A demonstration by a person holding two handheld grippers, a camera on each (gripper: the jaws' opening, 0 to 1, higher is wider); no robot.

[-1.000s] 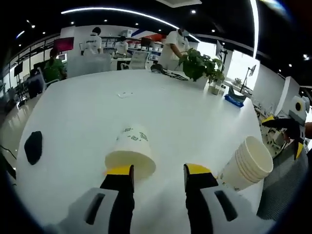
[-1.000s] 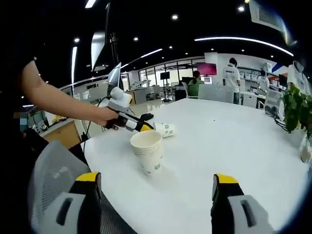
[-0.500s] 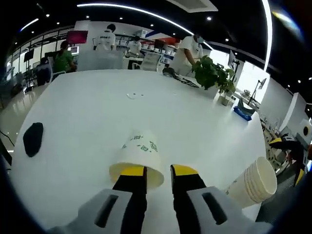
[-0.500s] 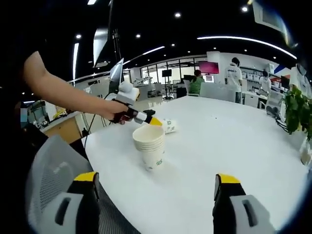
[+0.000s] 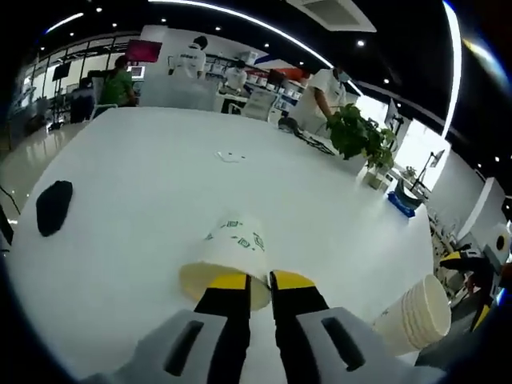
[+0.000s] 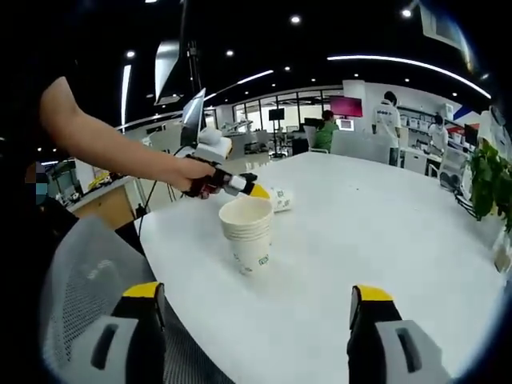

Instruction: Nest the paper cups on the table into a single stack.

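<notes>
The left gripper (image 5: 258,282) is nearly closed on the rim of the toppled white paper cup with green print (image 5: 228,260) just ahead; grip lightly to avoid crushing it, then lift toward the upright stack of white paper cups (image 6: 247,232), ahead of the wide-open, empty right gripper (image 6: 256,308), on the white surface (image 6: 384,240)

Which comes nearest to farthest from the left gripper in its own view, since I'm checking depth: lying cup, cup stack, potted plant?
1. Lying cup, its rim between the left gripper jaws.
2. Cup stack, on the right near the table edge.
3. Potted plant, far side, upper right.
</notes>
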